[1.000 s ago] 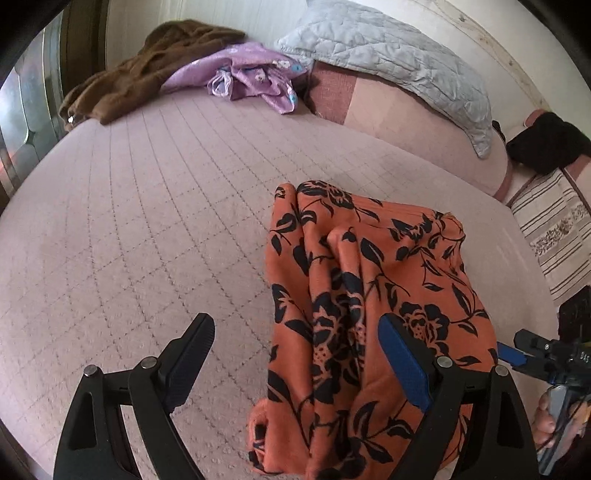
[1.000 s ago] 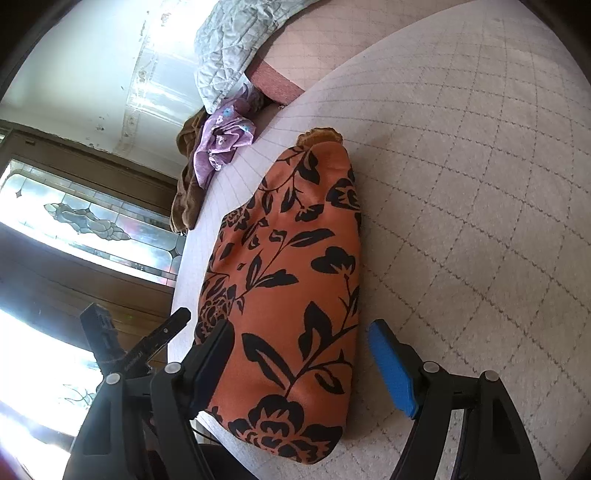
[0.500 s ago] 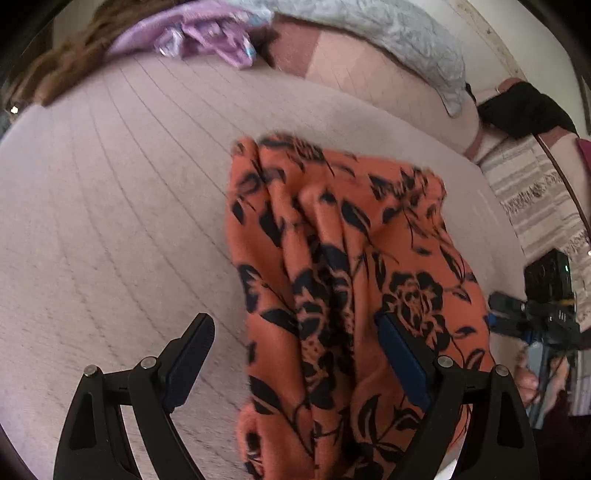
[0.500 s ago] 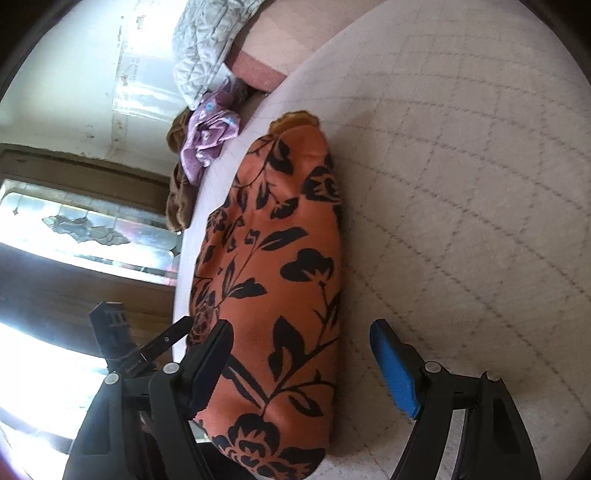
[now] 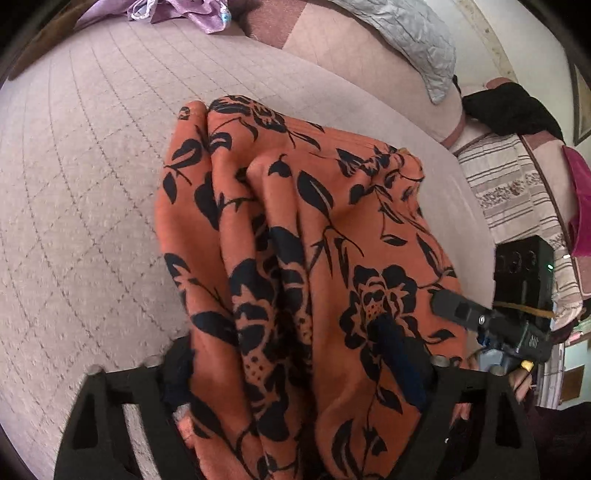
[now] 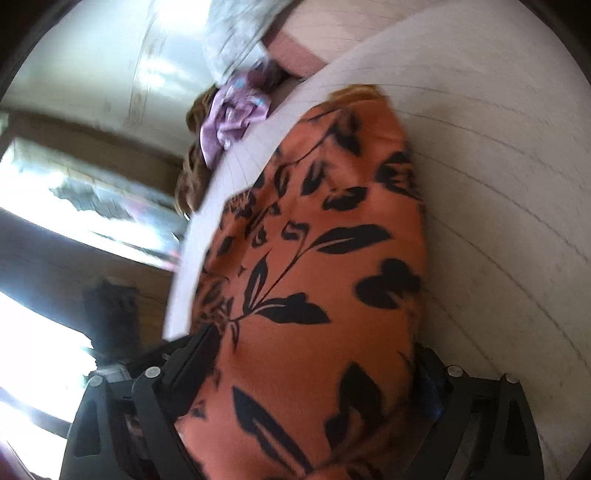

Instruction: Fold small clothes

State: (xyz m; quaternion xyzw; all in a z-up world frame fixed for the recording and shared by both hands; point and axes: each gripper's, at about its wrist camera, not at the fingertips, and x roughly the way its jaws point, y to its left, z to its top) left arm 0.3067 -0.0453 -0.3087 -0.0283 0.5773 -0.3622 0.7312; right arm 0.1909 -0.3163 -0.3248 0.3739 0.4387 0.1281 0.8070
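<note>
An orange garment with black flowers lies folded in a narrow bundle on the quilted pink bed. My left gripper is open, with the near end of the bundle between its fingers. The garment also fills the right wrist view. My right gripper is open and straddles the other side of the bundle. The right gripper also shows at the right edge of the left wrist view. Cloth hides part of each finger.
A purple garment and a brown one lie at the far end of the bed. A grey quilted pillow leans on the pink headboard. A black garment and a striped cloth lie beyond the bed's right edge.
Both grippers have moved forward over the orange bundle, so the cloth now sits between their fingers. The jaws stay wide. The right wrist view is blurred by motion.
</note>
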